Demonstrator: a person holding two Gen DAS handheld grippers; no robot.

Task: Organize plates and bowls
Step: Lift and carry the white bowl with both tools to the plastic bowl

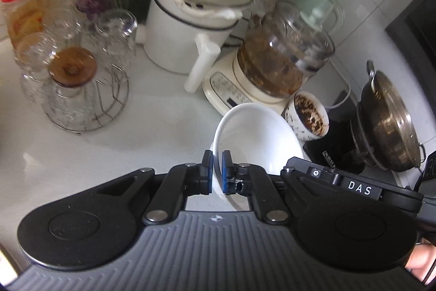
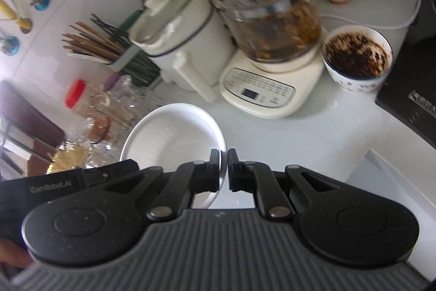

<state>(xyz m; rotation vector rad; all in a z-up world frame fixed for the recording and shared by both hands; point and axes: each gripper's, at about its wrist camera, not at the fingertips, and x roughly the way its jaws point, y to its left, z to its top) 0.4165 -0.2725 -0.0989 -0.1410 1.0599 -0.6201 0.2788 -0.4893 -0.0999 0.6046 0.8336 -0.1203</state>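
Above the white counter, the left gripper and right gripper each pinched opposite rims of one white bowl, jaws clamped tight

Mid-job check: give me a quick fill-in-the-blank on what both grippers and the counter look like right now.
1. Both the left gripper and the right gripper are shut on the rim of the same white ____.
2. The plastic jar beside the glasses has a ____ lid.
3. The patterned cup next to the glass kettle holds dark ____ residue.
4. The white pot stands on the ____.

Missing words: bowl; red; brown; counter
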